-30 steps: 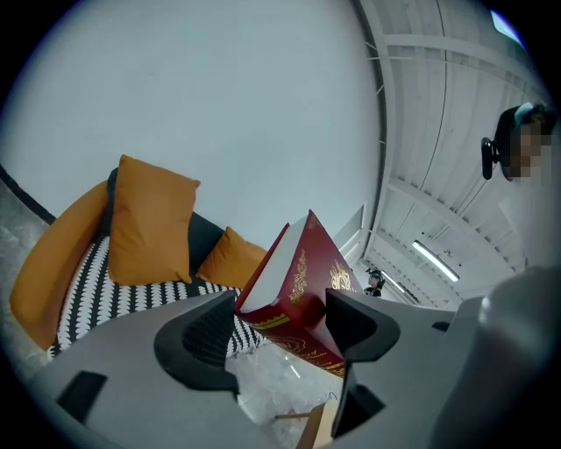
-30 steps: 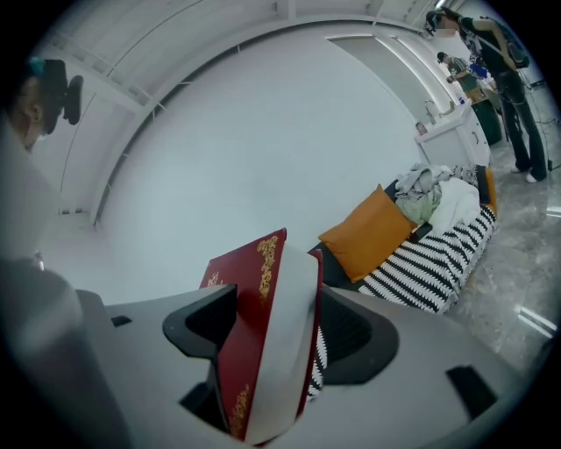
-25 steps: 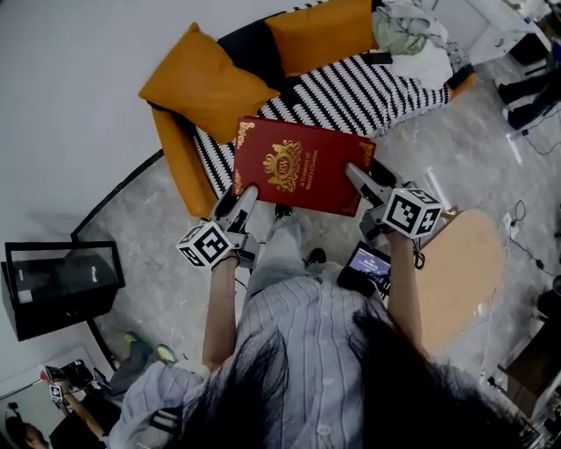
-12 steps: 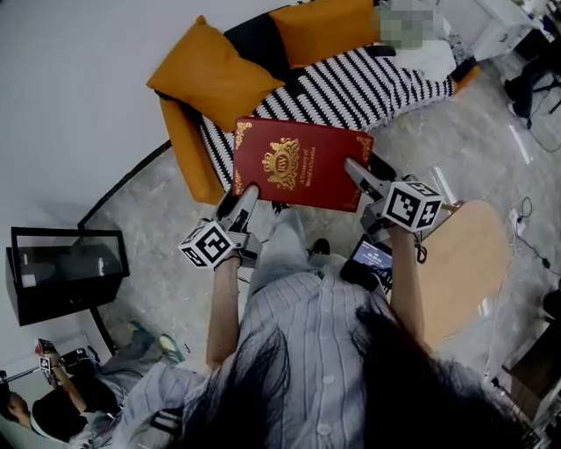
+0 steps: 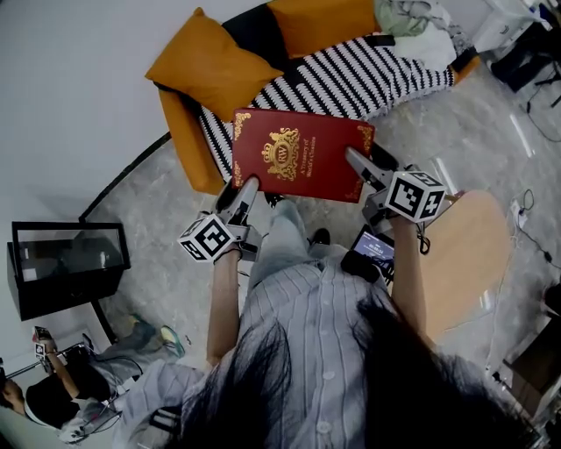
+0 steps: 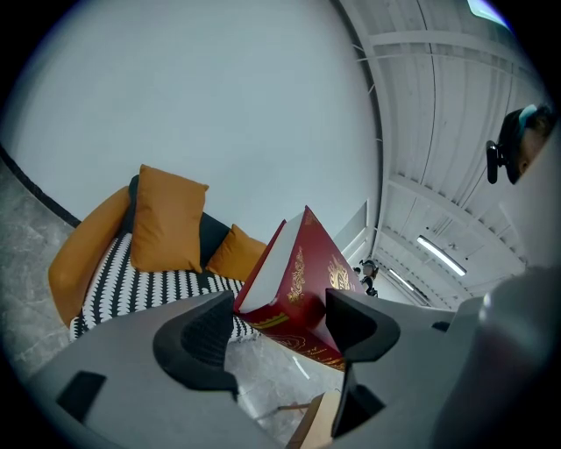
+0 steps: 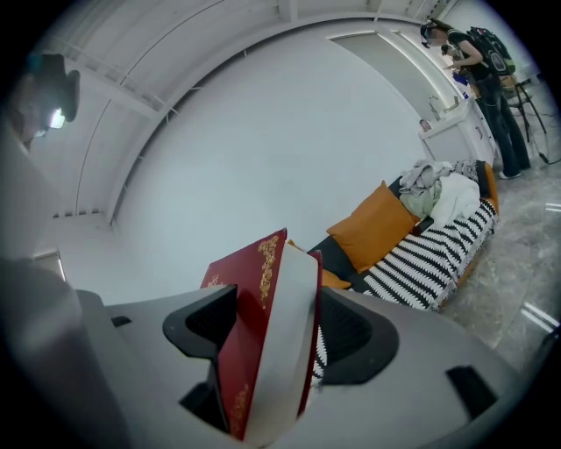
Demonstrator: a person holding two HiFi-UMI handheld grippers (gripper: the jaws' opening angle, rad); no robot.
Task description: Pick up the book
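Note:
A large red book (image 5: 302,156) with gold ornament hangs in the air in front of me, over the sofa's near edge. My right gripper (image 5: 363,167) is shut on its right lower edge; in the right gripper view the book (image 7: 263,342) fills the gap between the jaws of that gripper (image 7: 276,329), white page edge towards the camera. My left gripper (image 5: 238,193) sits at the book's lower left corner. In the left gripper view the tilted book (image 6: 302,281) spans from one jaw to the other of that gripper (image 6: 280,329), with floor showing below the corner.
An orange sofa (image 5: 351,83) with a striped seat, an orange cushion (image 5: 210,70) and a heap of clothes (image 5: 412,17) lies beyond the book. A round wooden table (image 5: 465,263) stands at my right, a black glass cabinet (image 5: 61,276) at my left. A person (image 5: 44,403) crouches at lower left.
The book stays held in both grippers and has shifted only slightly away from my body. The person at lower left has moved.

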